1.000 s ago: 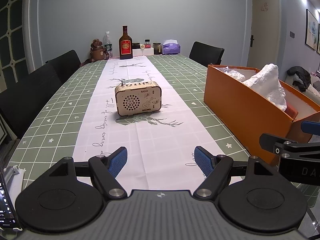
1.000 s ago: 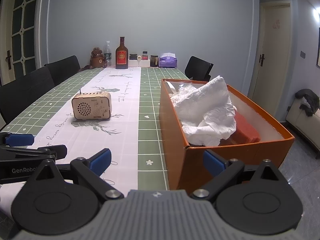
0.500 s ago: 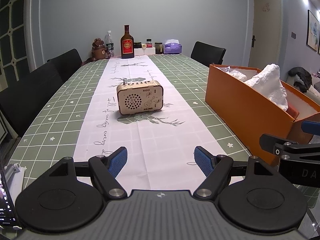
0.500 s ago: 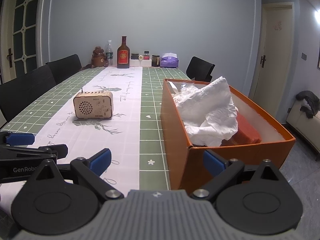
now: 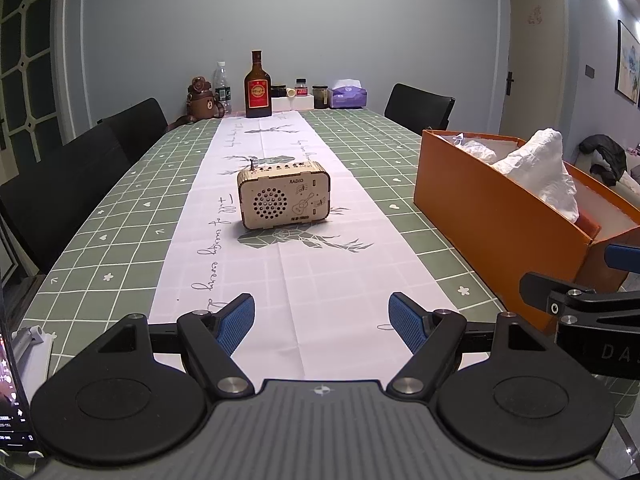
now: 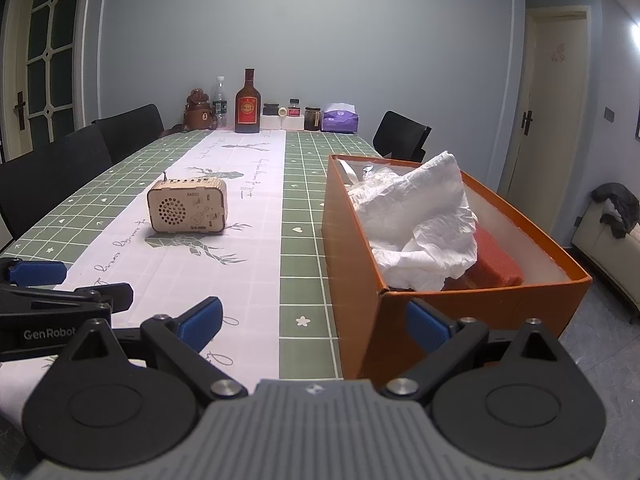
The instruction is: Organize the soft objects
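My left gripper [image 5: 321, 322]: fingers spread wide, nothing between the blue pads [image 5: 236, 322], poised over the white runner [image 5: 288, 264] near the table's front edge.
My right gripper [image 6: 314, 322]: also released and empty; its left pad [image 6: 200, 318] is over the runner, its right pad [image 6: 426, 322] sits in front of the near end wall of the box [image 6: 480, 308].
Each other: from my right camera the left gripper [image 6: 60, 300] shows at the lower left, just beside me.
Box: orange, open-topped, on the green checked tablecloth [image 6: 304, 208] to the right of the runner, its long side running away from me.
Soft things: crumpled white paper [image 6: 420, 220] piled inside the box, rising above its rim; a red block [image 6: 494, 264] lies under and beside it, also inside.
Radio [image 5: 284, 196]: small wooden one, upright on the runner, well ahead of my left fingers and apart from the box.
Far end: brown bottle [image 5: 258, 88], bear figure [image 5: 200, 98], purple tissue box [image 5: 348, 94].
Around: black chairs [image 5: 132, 128].
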